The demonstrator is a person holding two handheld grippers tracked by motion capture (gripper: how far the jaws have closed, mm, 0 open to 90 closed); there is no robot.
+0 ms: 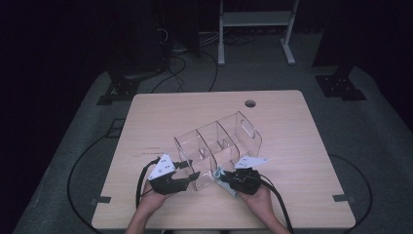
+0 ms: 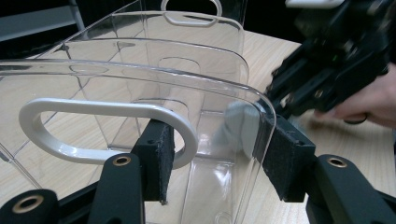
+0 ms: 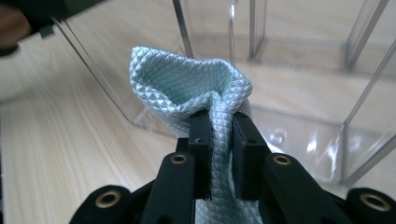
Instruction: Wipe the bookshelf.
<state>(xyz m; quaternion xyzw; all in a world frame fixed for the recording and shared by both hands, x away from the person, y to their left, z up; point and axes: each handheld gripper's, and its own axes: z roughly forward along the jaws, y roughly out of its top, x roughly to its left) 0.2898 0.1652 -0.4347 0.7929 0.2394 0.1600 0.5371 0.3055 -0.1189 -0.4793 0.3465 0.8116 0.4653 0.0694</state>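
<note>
Cloth (image 3: 196, 79) against the clear bin's (image 1: 229, 131) near edge

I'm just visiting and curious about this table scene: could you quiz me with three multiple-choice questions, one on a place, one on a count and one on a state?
1. Where does the left gripper grip the clear organizer?
A. its near end wall, by the handle cut-out
B. its far end wall
C. its base

2. How many compartments does the organizer have?
A. one
B. three
C. six

3. What is the state of the right gripper?
A. open and empty
B. shut on a pale blue cloth
C. shut on a pen

Answers: 1 A, the left gripper view shows its pads either side of that wall; 2 B, the high view shows two dividers; 3 B, the right gripper view shows the cloth pinched between its pads.
</note>
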